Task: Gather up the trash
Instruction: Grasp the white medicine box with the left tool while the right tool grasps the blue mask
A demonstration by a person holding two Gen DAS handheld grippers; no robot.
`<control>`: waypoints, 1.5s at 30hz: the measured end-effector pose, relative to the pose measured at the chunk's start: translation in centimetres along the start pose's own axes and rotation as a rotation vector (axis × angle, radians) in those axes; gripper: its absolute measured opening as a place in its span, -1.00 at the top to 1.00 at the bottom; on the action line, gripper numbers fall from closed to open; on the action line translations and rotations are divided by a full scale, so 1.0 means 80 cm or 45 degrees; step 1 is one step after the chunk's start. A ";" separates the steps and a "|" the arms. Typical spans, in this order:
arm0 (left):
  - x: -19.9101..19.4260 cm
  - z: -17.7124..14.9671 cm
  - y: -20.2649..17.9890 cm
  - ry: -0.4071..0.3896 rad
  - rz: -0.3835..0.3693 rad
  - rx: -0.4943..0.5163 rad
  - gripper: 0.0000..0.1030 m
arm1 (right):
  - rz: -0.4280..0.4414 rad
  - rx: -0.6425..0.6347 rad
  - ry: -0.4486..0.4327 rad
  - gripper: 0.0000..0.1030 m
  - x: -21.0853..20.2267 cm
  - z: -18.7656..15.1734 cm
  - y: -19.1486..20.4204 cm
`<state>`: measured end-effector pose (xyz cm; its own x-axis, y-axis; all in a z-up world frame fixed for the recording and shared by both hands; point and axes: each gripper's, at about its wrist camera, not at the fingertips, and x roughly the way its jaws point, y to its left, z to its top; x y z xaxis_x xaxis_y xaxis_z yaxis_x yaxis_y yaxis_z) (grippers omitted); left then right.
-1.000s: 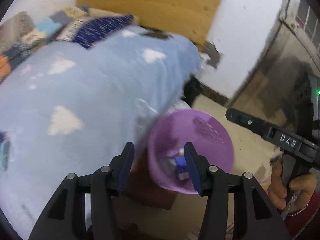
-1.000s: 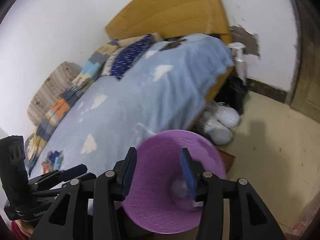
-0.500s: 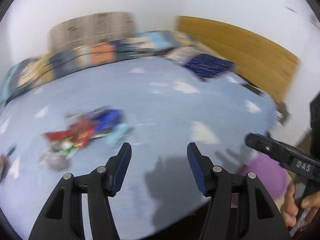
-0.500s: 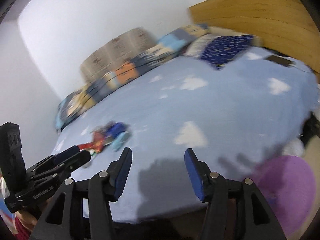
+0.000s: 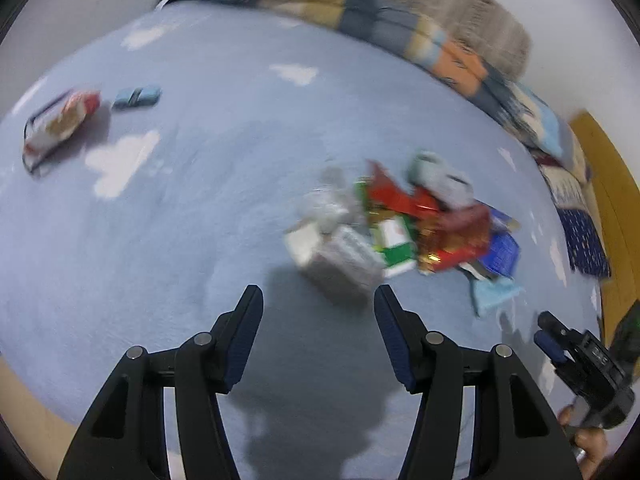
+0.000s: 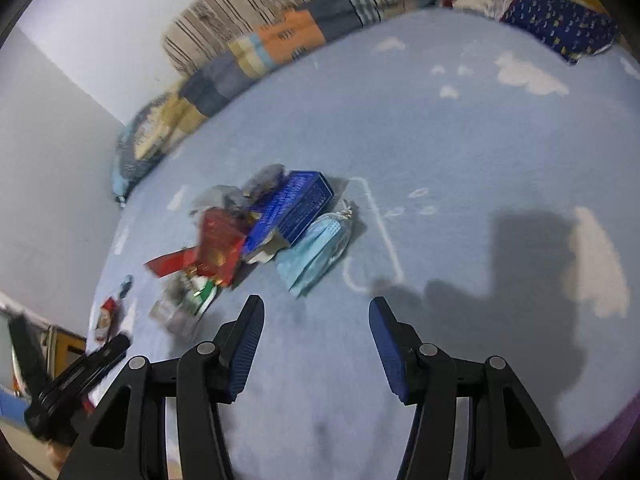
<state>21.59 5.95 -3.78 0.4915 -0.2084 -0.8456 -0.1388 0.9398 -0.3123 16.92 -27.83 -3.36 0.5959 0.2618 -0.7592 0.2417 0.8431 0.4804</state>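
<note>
Hovering over the bed [image 5: 180,220] with nothing between their parted jaws, the left gripper [image 5: 318,304] and right gripper [image 6: 314,312] face a trash pile [image 5: 400,228] mid-bed: light, crinkly wrappers, best pinched by an edge.

You are working in a home bedroom. A bed fills both views, covered by a pale blue fleece blanket [image 6: 460,160] printed with white clouds. Along the white wall [image 6: 80,60] lies a folded patchwork quilt [image 6: 248,56] in orange, blue and tan blocks. A dark blue patterned pillow [image 6: 560,28] rests at the head end, next to a wooden headboard [image 5: 608,200]. Household litter [image 5: 400,224] is piled on the blanket.
</note>
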 end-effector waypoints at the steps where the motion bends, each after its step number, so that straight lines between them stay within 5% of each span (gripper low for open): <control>1: 0.005 0.001 0.003 0.011 -0.001 -0.018 -0.10 | -0.006 0.030 0.006 -0.12 0.018 0.007 -0.001; 12: 0.061 0.036 0.019 0.144 -0.063 -0.086 -0.10 | -0.013 0.090 0.088 -0.12 0.113 0.035 -0.003; 17: 0.074 0.052 0.002 0.111 -0.038 -0.023 -0.14 | 0.002 0.064 0.068 -0.10 0.127 0.043 -0.003; 20: 0.084 0.051 -0.001 0.130 -0.039 -0.014 -0.22 | 0.028 0.034 0.057 0.34 0.129 0.043 0.002; 22: 0.084 0.050 0.000 0.121 -0.055 -0.018 -0.24 | 0.021 0.017 0.047 0.68 0.125 0.041 0.003; 24: 0.082 0.048 0.003 0.115 -0.074 -0.026 -0.25 | 0.045 0.034 0.047 0.73 0.119 0.036 0.004; 32: 0.084 0.043 -0.007 0.146 -0.177 -0.053 -0.31 | 0.023 -0.024 -0.054 0.77 0.058 0.021 0.017; 39: 0.104 0.027 -0.042 0.089 -0.043 0.104 -0.31 | 0.070 -0.016 -0.112 0.77 0.012 0.001 0.017; 41: 0.107 0.024 -0.049 0.047 -0.018 0.158 0.01 | 0.100 -0.018 -0.128 0.77 0.000 -0.006 0.021; 45: 0.095 0.023 -0.050 0.011 -0.028 0.191 0.17 | 0.123 -0.072 -0.170 0.77 -0.023 -0.022 0.032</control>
<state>27.50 1.11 -8.18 0.4853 -0.2309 -0.8433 0.0021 0.9648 -0.2629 15.09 -25.32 -1.51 0.7117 0.2811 -0.6438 0.1370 0.8433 0.5197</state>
